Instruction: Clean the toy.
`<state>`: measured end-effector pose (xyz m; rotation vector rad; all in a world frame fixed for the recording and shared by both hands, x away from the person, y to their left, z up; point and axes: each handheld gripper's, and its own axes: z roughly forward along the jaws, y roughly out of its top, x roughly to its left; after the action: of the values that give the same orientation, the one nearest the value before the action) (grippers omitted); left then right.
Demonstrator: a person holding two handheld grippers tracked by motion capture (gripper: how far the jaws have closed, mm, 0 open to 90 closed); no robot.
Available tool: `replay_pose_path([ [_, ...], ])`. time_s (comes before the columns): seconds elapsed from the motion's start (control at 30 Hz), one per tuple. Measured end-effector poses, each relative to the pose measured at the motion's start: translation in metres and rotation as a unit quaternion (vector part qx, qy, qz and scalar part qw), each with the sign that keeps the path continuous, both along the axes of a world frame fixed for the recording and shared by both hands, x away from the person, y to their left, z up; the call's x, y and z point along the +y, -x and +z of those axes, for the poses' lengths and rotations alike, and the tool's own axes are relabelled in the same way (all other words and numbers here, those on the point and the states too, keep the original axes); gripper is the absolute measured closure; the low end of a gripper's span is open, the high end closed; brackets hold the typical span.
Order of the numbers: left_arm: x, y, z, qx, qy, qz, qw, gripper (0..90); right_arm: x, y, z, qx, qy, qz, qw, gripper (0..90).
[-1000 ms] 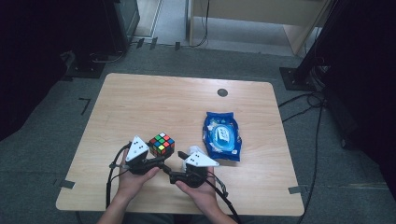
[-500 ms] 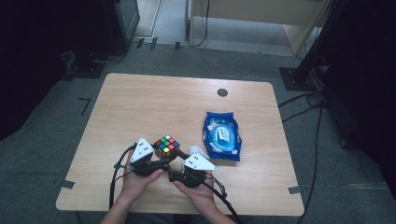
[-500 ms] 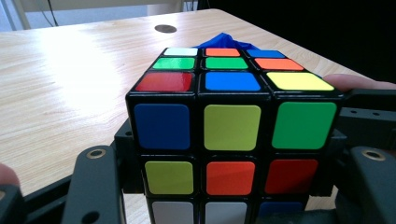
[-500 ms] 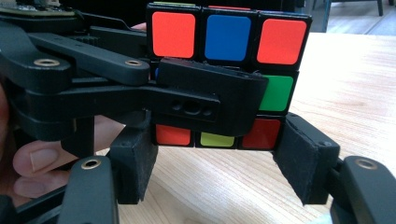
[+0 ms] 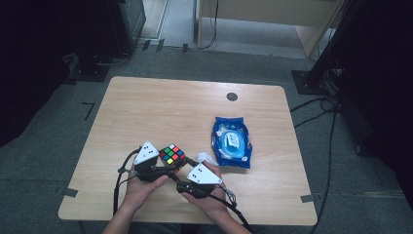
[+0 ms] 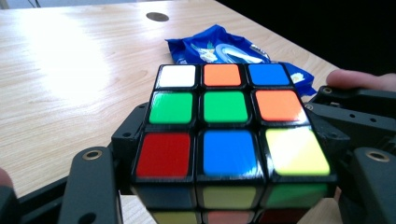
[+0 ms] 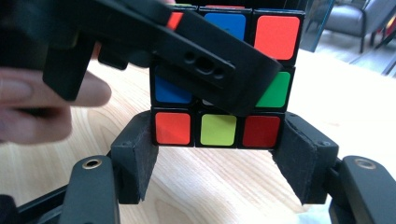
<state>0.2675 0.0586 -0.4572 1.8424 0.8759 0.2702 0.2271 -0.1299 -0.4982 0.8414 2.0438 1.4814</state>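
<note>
A Rubik's cube (image 5: pixel 171 155) is held just above the table's near edge, between both grippers. My left gripper (image 5: pixel 164 165) comes at it from the left. In the left gripper view its pads (image 6: pixel 125 140) press on the two sides of the cube (image 6: pixel 224 107), so the gripper (image 6: pixel 224 144) is shut on it, though the jaws have just been opening slightly. My right gripper (image 5: pixel 184 166) comes from the near right. In the right gripper view its pads (image 7: pixel 140 154) clasp the bottom layer of the cube (image 7: pixel 219 128), so the gripper (image 7: pixel 218 144) is shut on it after closing in.
A blue wipes packet (image 5: pixel 232 142) lies right of the cube, also seen as the packet (image 6: pixel 219 44) behind it. A dark round grommet (image 5: pixel 232 96) sits near the table's far edge. Both of the person's hands rest near the front edge of the table (image 5: pixel 146 105).
The cube has shifted slightly to the right and a little nearer. The right gripper's plate sits slightly closer to the front edge. Both hands stay in about the same place.
</note>
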Motion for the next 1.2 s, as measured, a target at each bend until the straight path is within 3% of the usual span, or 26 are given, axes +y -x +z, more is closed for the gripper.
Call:
replay_pose_path([
  [0.1, 0.0, -0.001, 0.0, 0.009, -0.004, -0.003, 0.9999, 32.4, 0.002, 0.002, -0.001, -0.031, 0.031, 0.001, 0.999, 34.8],
  [0.2, -0.001, 0.001, 0.002, 0.0, -0.011, -0.006, 0.9999, 33.5, 0.002, 0.003, -0.001, -0.045, 0.044, 0.003, 0.998, 34.7],
  [0.3, -0.001, 0.002, 0.003, -0.012, -0.016, -0.004, 0.9998, 33.9, 0.0, 0.001, -0.002, -0.037, 0.03, 0.007, 0.9988, 34.3],
  [0.43, 0.007, 0.0, 0.003, -0.016, 0.003, 0.016, 0.9997, 34.0, -0.006, -0.005, -0.003, -0.007, 0.027, 0.01, 0.9996, 25.3],
  [0.53, 0.012, 0.0, 0.005, -0.023, 0.012, 0.026, 0.9993, 34.1, -0.013, -0.008, -0.005, 0.002, 0.028, -0.013, 0.9995, 38.4],
  [0.6, 0.014, 0.001, 0.005, -0.026, 0.022, 0.029, 0.999, 34.1, -0.018, -0.012, -0.006, 0.031, 0.009, -0.006, 0.9995, 47.0],
  [0.67, 0.012, 0.001, 0.006, -0.027, 0.024, 0.026, 0.999, 34.0, -0.018, -0.013, -0.007, 0.041, 0.014, 0.002, 0.9991, 52.8],
  [0.73, 0.01, 0.002, 0.005, -0.029, 0.019, 0.024, 0.9991, 34.0, -0.015, -0.013, -0.007, 0.045, 0.016, -0.008, 0.9988, 58.2],
  [0.83, 0.01, 0.002, 0.004, -0.03, 0.016, 0.022, 0.9992, 34.0, -0.021, -0.016, -0.005, 0.075, -0.026, -0.023, 0.9966, 75.3],
  [0.9, 0.009, 0.003, 0.003, -0.032, 0.017, 0.018, 0.9992, 34.0, -0.026, -0.019, -0.003, 0.081, -0.042, -0.028, 0.9955, 82.2],
  [1.07, 0.004, 0.004, 0.002, -0.034, 0.015, 0.009, 0.9993, 34.0, -0.027, -0.017, -0.001, 0.083, -0.049, -0.01, 0.9953, 90.0],
  [1.2, 0.003, 0.005, 0.001, -0.032, 0.02, 0.003, 0.9993, 34.0, -0.028, -0.016, 0.002, 0.075, -0.059, 0.0, 0.9954, 90.0],
])
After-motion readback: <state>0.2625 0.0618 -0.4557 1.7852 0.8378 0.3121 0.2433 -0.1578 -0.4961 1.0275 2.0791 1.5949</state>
